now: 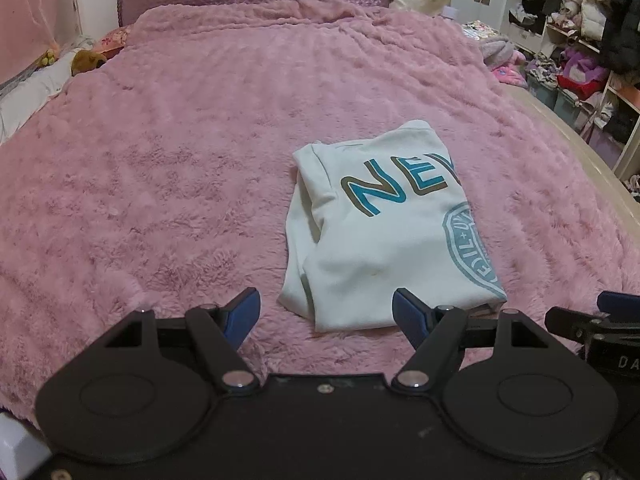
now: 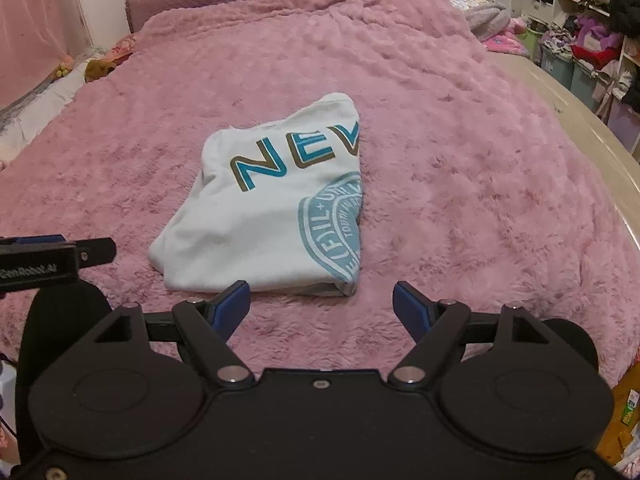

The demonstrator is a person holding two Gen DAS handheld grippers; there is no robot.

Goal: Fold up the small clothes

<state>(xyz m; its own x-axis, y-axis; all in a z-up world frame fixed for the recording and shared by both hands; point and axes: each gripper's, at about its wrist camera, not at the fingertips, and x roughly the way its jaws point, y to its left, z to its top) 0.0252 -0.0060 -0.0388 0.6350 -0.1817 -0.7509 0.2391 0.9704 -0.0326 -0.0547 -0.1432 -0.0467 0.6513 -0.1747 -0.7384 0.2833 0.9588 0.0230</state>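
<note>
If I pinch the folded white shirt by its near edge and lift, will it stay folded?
Probably not. The white shirt is soft knit in loose layers, so it would likely droop and unfold. It looks light. The fluffy pink blanket may drag if you push.

A bed is carrying a fluffy pink blanket that is covering nearly all of it, leaving a bare beige strip along the right edge. A folded white shirt printed with teal letters is lying flat on the blanket, right of centre. A brown plush toy is sitting by the far left edge, beside a floral pillow.
</note>
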